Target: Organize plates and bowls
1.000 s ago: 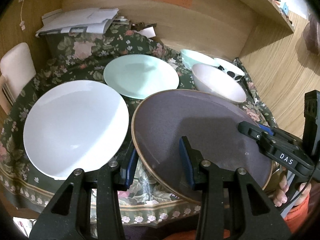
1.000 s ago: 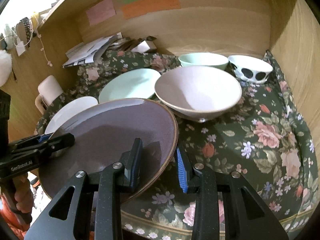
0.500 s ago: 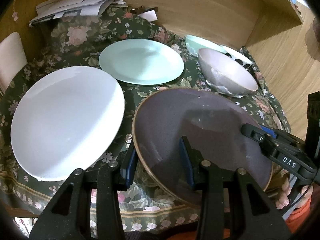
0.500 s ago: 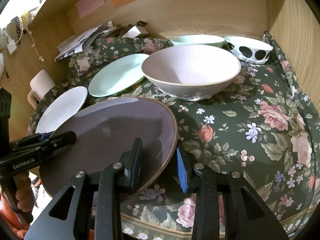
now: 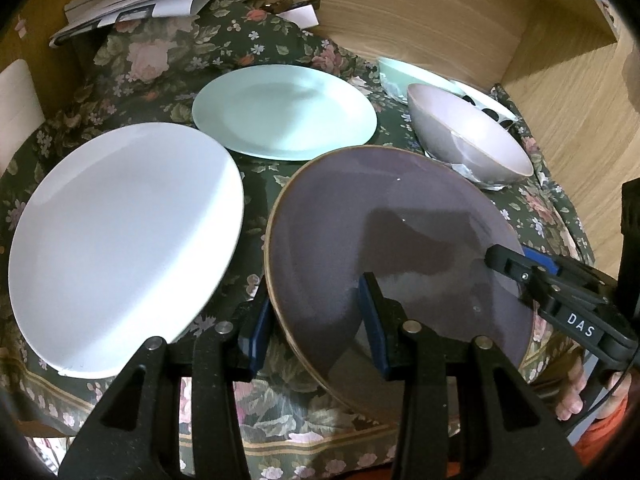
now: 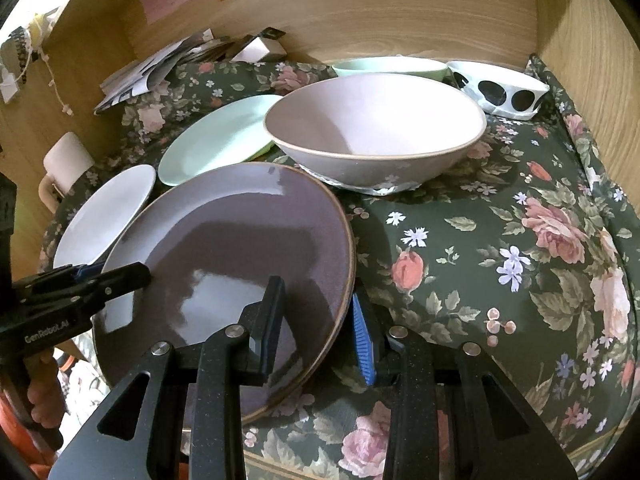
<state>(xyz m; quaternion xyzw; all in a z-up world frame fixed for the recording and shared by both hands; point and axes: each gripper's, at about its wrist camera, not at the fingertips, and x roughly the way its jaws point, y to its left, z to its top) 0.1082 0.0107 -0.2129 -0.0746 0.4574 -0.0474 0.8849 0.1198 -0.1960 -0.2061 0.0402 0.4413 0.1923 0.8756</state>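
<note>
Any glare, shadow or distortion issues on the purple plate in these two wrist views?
Left wrist: heavy fisheye bending at the edges, a tong shadow across the glossy round purple plate, little glare, the white plate near blown out. Right wrist: bright specular patches on the same plate by the right tongs, focus sharp, corners vignetted black.

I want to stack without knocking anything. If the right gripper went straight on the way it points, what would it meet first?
Probably the pink bowl: it sits just beyond the purple plate that the right gripper grips, though depth is uncertain.
</note>
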